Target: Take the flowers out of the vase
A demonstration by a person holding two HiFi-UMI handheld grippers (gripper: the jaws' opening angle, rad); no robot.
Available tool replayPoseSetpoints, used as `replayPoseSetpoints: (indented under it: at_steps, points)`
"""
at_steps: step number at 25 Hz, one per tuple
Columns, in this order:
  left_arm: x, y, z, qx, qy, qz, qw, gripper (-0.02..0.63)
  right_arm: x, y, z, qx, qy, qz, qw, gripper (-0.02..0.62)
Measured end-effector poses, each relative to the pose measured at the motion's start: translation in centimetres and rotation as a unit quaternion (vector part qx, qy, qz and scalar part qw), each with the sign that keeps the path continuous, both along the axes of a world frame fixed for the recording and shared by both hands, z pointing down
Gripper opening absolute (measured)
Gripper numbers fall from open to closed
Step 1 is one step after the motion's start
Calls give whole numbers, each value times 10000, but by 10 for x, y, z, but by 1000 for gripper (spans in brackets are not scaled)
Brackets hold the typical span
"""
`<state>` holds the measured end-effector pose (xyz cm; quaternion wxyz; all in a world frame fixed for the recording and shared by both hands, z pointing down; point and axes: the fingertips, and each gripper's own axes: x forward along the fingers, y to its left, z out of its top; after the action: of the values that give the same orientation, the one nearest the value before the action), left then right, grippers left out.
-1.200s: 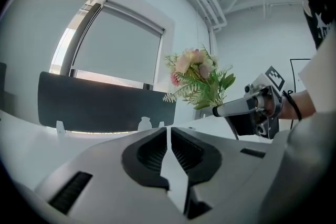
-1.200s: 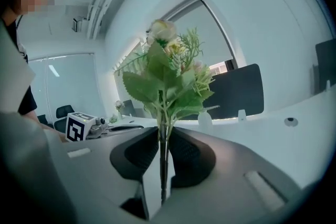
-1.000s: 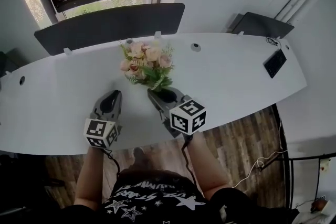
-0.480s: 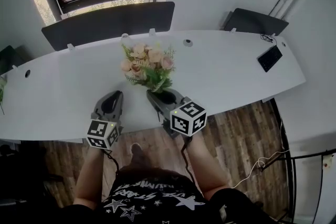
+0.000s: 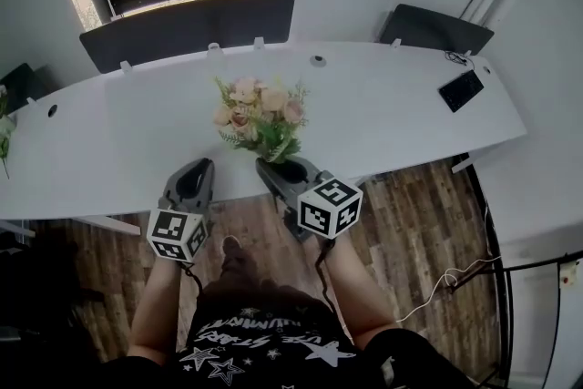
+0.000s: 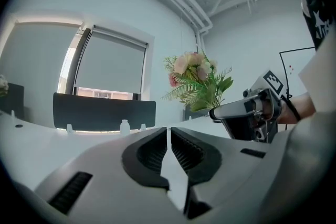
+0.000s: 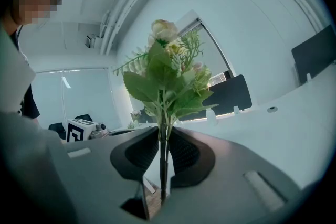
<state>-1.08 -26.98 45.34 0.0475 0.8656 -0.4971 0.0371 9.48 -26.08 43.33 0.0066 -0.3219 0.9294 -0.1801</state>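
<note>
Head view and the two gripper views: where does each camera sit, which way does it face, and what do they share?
Head view: on the person's head, looking steeply down at the table; shows torso, left gripper, right gripper.
Left gripper view: on the left gripper, looking along its shut, empty jaws toward the window; shows the right gripper.
Right gripper view: on the right gripper, looking along jaws clamped on the flowers by their stems; shows the left gripper's marker cube.
Shared: all three show the flowers.

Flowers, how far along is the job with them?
Done: the flowers are up in the air, stems bare. In hand: the right tongs are shut on the stems; the left tongs are shut, empty. Left: probably setting the bunch down on the desk.
</note>
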Motion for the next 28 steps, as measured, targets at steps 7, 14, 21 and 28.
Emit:
replayPoseSetpoints:
  at_steps: [7, 14, 21, 28]
  points:
    - [-7, 28, -3, -18, 80, -134, 9999, 31, -5, 19, 1, -27, -157, -43, 9999, 55]
    - [-4, 33, -2, -61, 130, -8, 9999, 31, -3, 28, 0, 6, -70, 11, 10000, 55]
    - [-24, 65, -2, -20, 258, 220, 9994, 31, -24, 55, -6, 83, -81, 257, 9996, 55]
    - [-54, 104, -11, -82, 230, 343, 9991, 31, -48, 92, -12, 7, -163, 478, 9987, 55]
